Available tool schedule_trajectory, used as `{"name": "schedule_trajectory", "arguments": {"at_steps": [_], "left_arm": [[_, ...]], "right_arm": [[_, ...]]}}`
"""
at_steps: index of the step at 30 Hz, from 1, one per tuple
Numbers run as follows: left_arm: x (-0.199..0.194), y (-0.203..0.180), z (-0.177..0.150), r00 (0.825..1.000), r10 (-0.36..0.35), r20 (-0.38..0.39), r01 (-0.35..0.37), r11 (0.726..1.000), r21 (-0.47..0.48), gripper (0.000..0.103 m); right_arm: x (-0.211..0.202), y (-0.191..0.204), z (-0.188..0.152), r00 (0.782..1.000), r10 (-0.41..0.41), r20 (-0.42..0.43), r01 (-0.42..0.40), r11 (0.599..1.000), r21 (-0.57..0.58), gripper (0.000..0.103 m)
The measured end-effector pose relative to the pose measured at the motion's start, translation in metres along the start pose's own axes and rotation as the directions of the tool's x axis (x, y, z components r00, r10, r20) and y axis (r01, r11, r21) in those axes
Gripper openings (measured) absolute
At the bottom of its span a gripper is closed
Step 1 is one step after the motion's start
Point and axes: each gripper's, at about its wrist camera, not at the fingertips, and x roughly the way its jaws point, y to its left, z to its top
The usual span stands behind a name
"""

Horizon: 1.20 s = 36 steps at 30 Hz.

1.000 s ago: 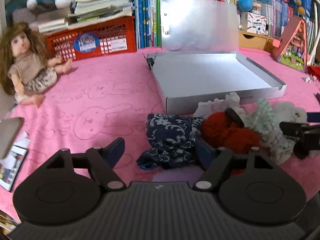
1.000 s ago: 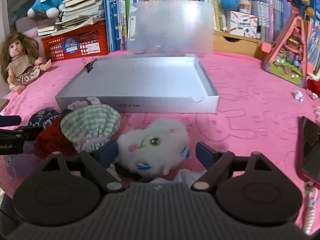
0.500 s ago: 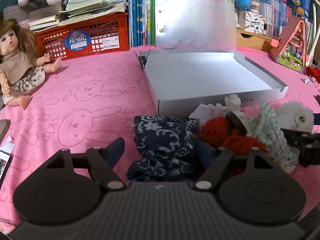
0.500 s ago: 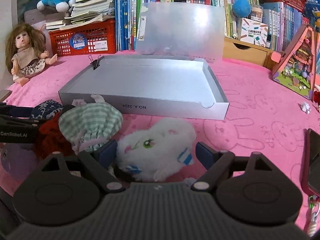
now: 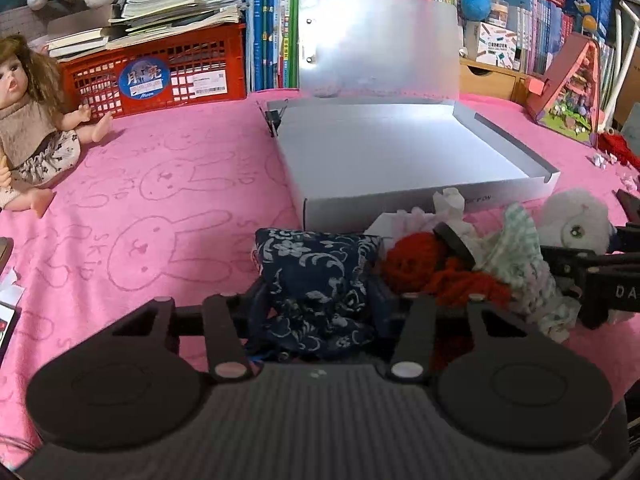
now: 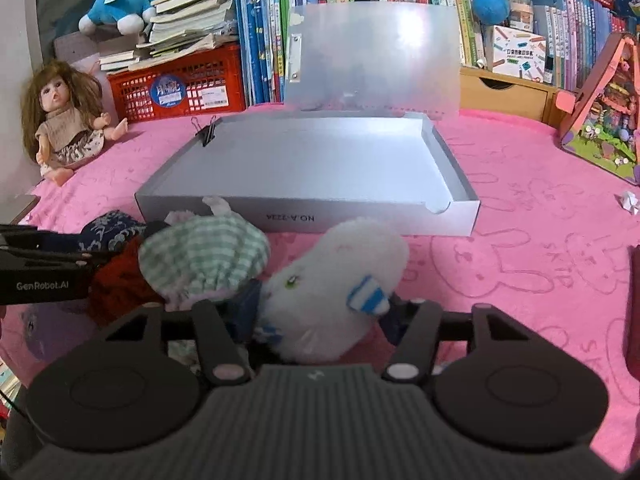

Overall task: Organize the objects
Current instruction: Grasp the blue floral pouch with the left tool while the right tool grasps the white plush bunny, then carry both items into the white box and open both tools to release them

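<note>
The left gripper (image 5: 316, 304) has its jaws pressed in on a navy floral pouch (image 5: 316, 276), which sits on the pink cloth (image 5: 160, 208) just in front of the grey box (image 5: 400, 152). The right gripper (image 6: 320, 316) clamps a white plush (image 6: 336, 284) – also on the cloth, near the box's front wall. Between the two lie red yarn (image 5: 420, 268) and a green checked cloth (image 6: 204, 256), touching each other. The box stands open, its lid (image 6: 372, 56) upright. A doll (image 6: 64, 124) sits well off to the left.
</note>
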Motion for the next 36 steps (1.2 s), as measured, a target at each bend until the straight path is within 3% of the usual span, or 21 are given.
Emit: {"name": "schedule_trajectory", "arguments": {"at_steps": [9, 19, 30, 36], "left_arm": [[-0.026, 0.008, 0.018, 0.998, -0.025, 0.057, 0.027, 0.999, -0.033, 0.054], [-0.033, 0.009, 0.063, 0.99, -0.079, 0.113, 0.083, 0.996, -0.034, 0.054], [0.012, 0.003, 0.129, 0.99, -0.095, 0.108, 0.102, 0.993, -0.063, 0.054], [0.05, 0.002, 0.157, 0.995, -0.054, 0.081, 0.059, 0.996, -0.067, 0.054]], "right_arm": [[-0.005, -0.017, 0.018, 1.0, 0.001, 0.012, -0.002, 0.993, 0.116, 0.057], [-0.007, -0.033, 0.056, 0.999, -0.002, 0.034, -0.003, 0.988, 0.154, 0.057], [0.018, -0.045, 0.114, 0.999, -0.007, 0.043, 0.001, 0.991, 0.13, 0.057], [0.045, -0.057, 0.142, 1.0, -0.007, 0.029, 0.003, 0.991, 0.133, 0.057]]}}
